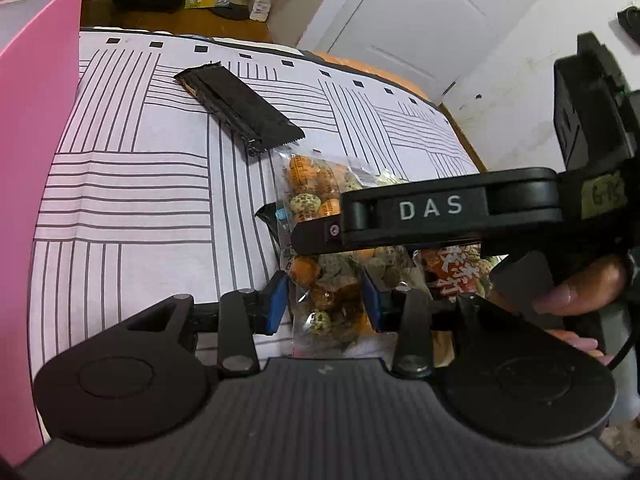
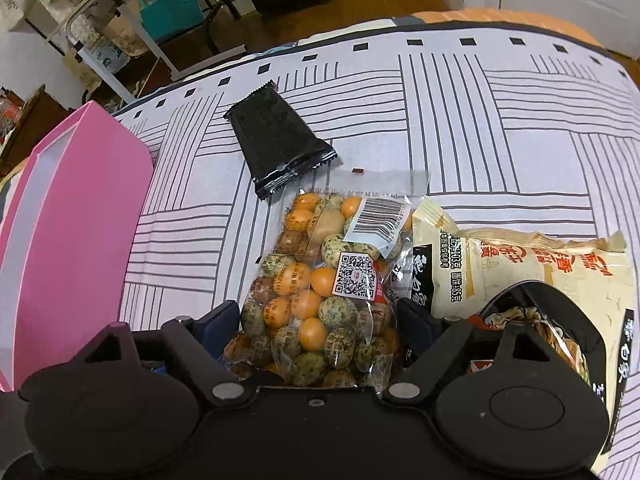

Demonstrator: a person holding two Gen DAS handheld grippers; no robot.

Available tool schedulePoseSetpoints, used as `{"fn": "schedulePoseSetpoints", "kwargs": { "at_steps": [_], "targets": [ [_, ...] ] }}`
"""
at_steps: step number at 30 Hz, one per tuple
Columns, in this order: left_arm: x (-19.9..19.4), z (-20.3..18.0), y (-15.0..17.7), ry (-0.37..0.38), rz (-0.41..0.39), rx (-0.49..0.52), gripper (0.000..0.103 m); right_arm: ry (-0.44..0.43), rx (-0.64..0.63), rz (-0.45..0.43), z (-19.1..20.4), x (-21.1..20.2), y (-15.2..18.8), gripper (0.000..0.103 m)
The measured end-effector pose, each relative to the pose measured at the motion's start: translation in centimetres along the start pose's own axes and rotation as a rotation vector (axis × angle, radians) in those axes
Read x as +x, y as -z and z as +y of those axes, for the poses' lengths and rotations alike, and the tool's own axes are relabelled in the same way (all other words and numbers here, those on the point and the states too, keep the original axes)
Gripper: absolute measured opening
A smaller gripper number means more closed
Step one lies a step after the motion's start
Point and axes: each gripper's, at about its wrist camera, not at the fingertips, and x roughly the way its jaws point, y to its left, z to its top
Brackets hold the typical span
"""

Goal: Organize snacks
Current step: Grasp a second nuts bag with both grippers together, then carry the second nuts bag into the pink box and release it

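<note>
A clear bag of orange and speckled coated nuts (image 2: 320,292) lies on the striped cloth, also in the left wrist view (image 1: 324,280). My right gripper (image 2: 318,328) has its blue pads against both sides of the bag. My left gripper (image 1: 326,300) also has its blue pads touching the same bag's near end. The right gripper's body (image 1: 432,216) crosses over the bag in the left wrist view. A black wrapped snack (image 2: 278,148) lies beyond the bag, also in the left wrist view (image 1: 236,104). A cream noodle packet (image 2: 516,272) lies right of the bag.
A pink bin (image 2: 76,216) stands at the left on the cloth, also in the left wrist view (image 1: 32,120). The striped cloth (image 1: 132,184) covers the surface. A white door, shelves and bags stand beyond the far edge.
</note>
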Motion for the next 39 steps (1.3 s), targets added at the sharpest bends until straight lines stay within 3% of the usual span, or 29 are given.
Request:
{"fn": "schedulePoseSetpoints", "kwargs": {
  "at_steps": [5,9,14,20,27,35,39],
  "targets": [
    [-0.6,-0.2,-0.1,0.018,-0.001,-0.003,0.037,-0.016,0.021,-0.02,-0.3,-1.2,0.5,0.086],
    [-1.6,-1.3,0.2,0.013,-0.005,0.08,0.037,-0.035,0.058,-0.02,-0.6,-2.3,1.2,0.086],
    [-3.1,-2.2,0.9,0.024,0.01,0.107,0.037,-0.045,0.065,-0.02,-0.3,-3.8,2.4,0.086],
    [-5.7,-3.4,1.6,0.016,-0.008,0.153,0.037,-0.071,0.04,-0.08,0.7,-6.4,4.3,0.086],
    [-8.6,-4.9,2.7,0.005,0.027,0.204,0.037,-0.094,0.004,-0.142,1.5,-9.2,7.3,0.087],
    [-13.5,-6.0,4.7,-0.021,0.03,0.239,0.037,-0.108,-0.103,-0.209,5.2,-12.5,10.2,0.087],
    [-16.4,-6.5,5.0,-0.081,0.037,0.266,0.037,-0.131,-0.124,-0.197,7.8,-13.5,10.1,0.087]
  ]
}}
